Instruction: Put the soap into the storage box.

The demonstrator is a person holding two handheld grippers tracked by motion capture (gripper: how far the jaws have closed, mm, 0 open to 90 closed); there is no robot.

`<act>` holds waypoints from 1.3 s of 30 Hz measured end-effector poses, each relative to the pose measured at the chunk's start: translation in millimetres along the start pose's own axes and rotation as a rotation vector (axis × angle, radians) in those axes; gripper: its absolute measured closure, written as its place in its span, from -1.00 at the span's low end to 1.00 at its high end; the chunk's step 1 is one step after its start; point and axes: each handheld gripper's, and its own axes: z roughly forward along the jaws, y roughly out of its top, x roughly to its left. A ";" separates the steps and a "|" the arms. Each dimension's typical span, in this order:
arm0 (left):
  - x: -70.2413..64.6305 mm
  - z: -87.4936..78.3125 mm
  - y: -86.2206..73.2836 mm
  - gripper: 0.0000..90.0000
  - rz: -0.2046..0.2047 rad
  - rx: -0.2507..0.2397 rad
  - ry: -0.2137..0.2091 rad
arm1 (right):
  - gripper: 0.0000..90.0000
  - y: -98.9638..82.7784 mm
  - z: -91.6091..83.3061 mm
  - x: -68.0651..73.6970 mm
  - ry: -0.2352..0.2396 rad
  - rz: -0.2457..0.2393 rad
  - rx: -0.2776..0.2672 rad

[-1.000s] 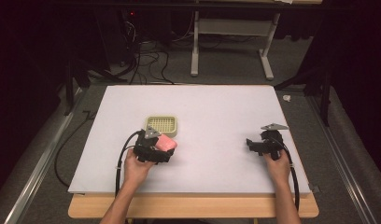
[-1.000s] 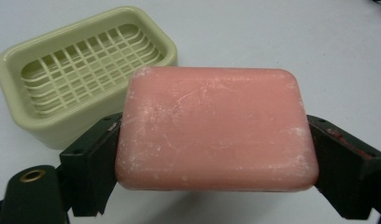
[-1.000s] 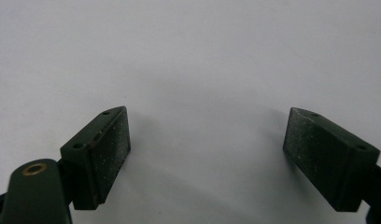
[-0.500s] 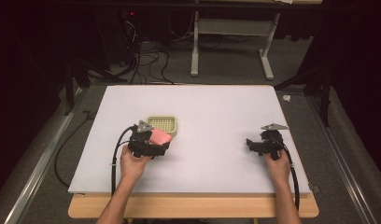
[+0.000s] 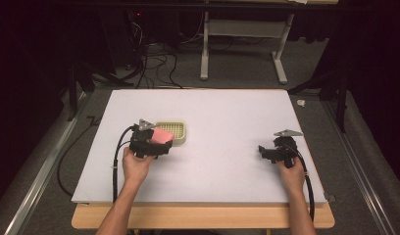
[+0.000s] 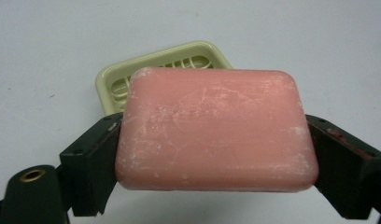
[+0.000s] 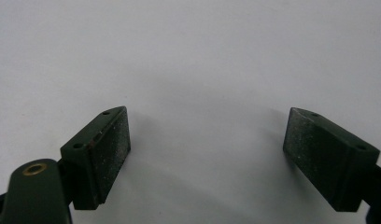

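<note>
A pink bar of soap (image 6: 216,128) is clamped between the two black jaws of my left gripper (image 5: 156,143), which is shut on it. Seen from above, the soap (image 5: 161,135) hangs at the near left edge of a pale green slatted soap dish (image 5: 174,131) on the white table. In the left gripper view the dish (image 6: 165,65) lies just beyond the soap, partly hidden by it. My right gripper (image 5: 267,151) rests low at the right side of the table, its jaws wide apart with bare table between the pads (image 7: 109,149).
The white tabletop (image 5: 227,122) sits on a wooden board. Black cables trail from both grippers over the near edge. A desk frame (image 5: 242,44) and loose cables stand on the dark floor beyond the far edge.
My left gripper has carried the soap left and slightly away from the person, up to the dish's near left edge. The right gripper has stayed put.
</note>
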 end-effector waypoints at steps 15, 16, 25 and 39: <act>9.7 14.4 23.4 -0.69 -0.016 0.025 0.036 | -0.66 0.0 0.0 -0.1 -0.001 -0.001 -0.001; 9.6 16.2 25.2 -0.69 -0.016 0.025 0.038 | -0.66 0.0 0.0 -0.1 -0.001 -0.001 -0.001; 10.8 29.1 32.6 -0.69 -0.027 0.042 0.055 | -0.66 0.0 0.1 -0.1 -0.001 -0.001 -0.001; 14.2 47.2 36.2 -0.69 -0.064 0.052 0.070 | -0.66 0.0 0.1 -0.1 -0.001 -0.001 -0.001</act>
